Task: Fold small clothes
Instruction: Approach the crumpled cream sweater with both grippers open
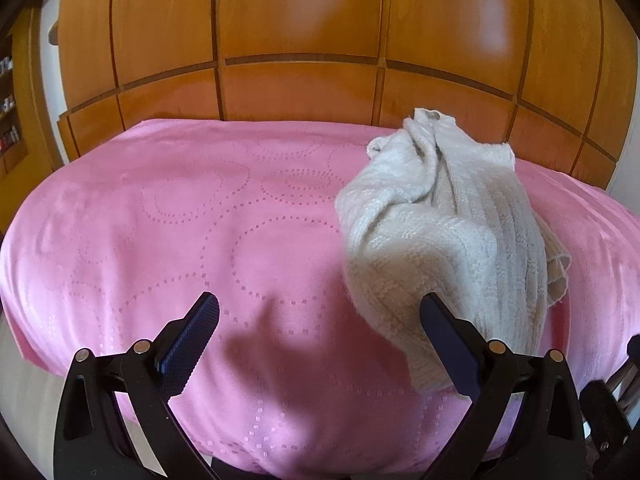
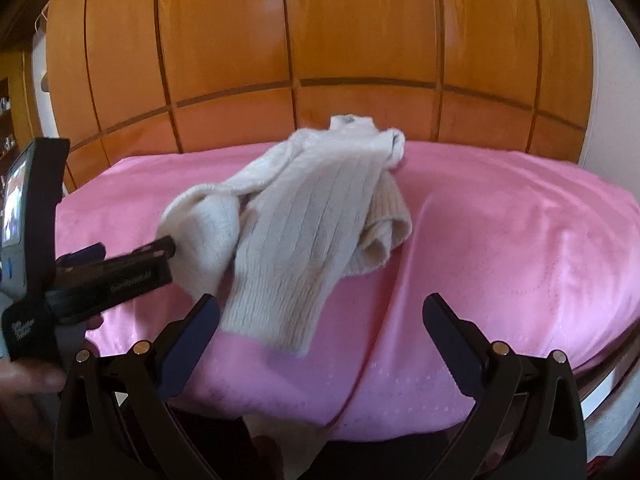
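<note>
Sweater (image 1: 448, 232) crumpled on the pink bed cover (image 1: 160, 220), folding not yet begun.

Left wrist view: the cream knit lies bunched toward the right of the bed, collar end far, hem near; left hand-held gripper (image 1: 320, 344) hangs with jaws wide apart, its right finger just beside the hem, gripping nothing; a wooden wardrobe (image 1: 300, 32) stands behind. Right wrist view: right hand-held gripper (image 2: 320, 344) also spread and empty, its left finger at the hem; only here does the left tool show from the side, close to a rumpled sleeve (image 2: 204, 228); contact cannot be told; spreading flat and every fold remain, in my judgement.
</note>
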